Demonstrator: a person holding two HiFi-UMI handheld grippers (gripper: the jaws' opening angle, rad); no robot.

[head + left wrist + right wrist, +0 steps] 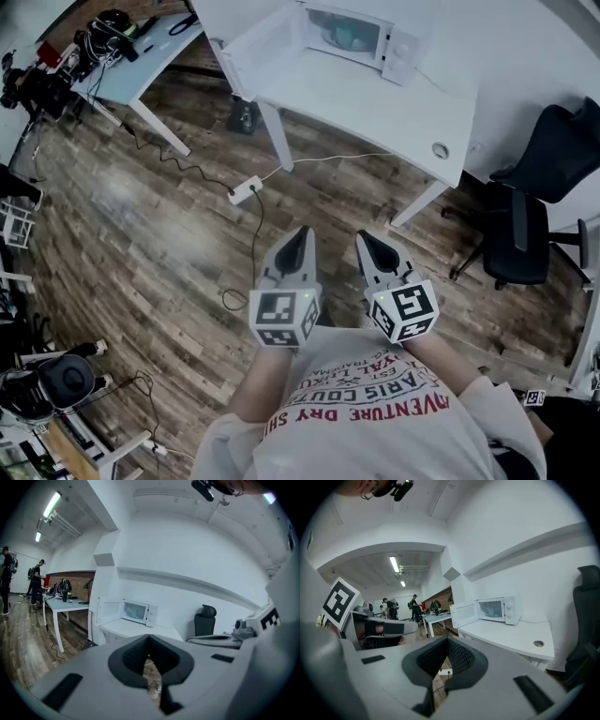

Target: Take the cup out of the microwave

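Grey left tool [301,232] and right tool [363,237] are both closed, holding nothing.

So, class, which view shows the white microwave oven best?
The right gripper view: the white microwave oven faces it, open door and control knobs clear. The head view shows it steeply from above; the left gripper view shows it smaller and dimmer.

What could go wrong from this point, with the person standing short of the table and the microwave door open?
The power strip and its cable lie on the floor between the person and the white table: a trip risk. The left gripper and right gripper both have their jaws together; unopened, they might knock the cup inside the microwave. The open door juts out and could be bumped.
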